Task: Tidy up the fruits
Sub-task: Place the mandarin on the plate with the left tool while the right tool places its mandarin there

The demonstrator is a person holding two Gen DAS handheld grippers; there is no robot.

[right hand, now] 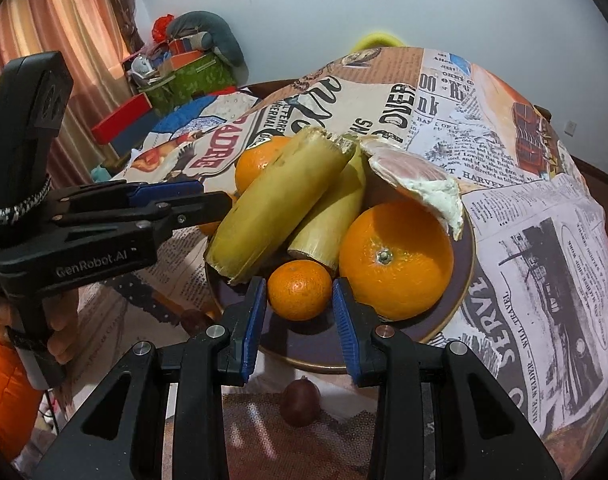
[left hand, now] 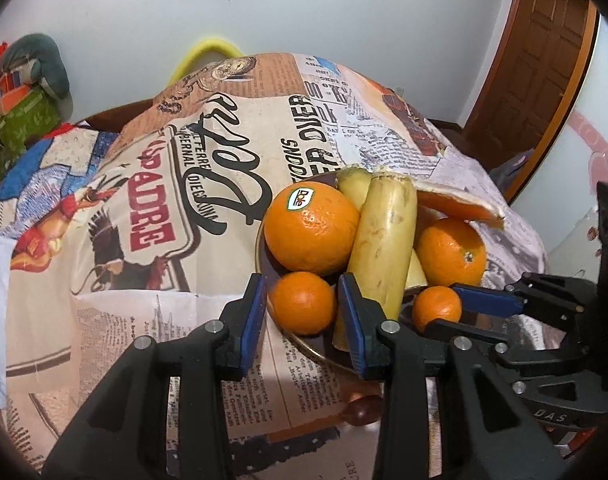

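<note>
A dark plate (right hand: 456, 304) with a gold rim holds fruit on a newspaper-print tablecloth. On it lie two large oranges (left hand: 310, 226) (right hand: 396, 260), two yellow cane-like stalks (left hand: 384, 240) (right hand: 280, 200), a grapefruit peel (right hand: 416, 176) and two small tangerines. My left gripper (left hand: 302, 312) is open, its blue pads either side of a small tangerine (left hand: 302, 302), with small gaps. My right gripper (right hand: 298, 304) is open around the other small tangerine (right hand: 300, 295). Each gripper shows in the other's view: the right (left hand: 456, 306), the left (right hand: 208, 196).
The plate sits near the table's front edge. A small dark fruit (right hand: 300, 402) lies below the table edge. Boxes and soft toys (right hand: 184, 64) are piled at the back left. A wooden door (left hand: 544, 64) stands at the right.
</note>
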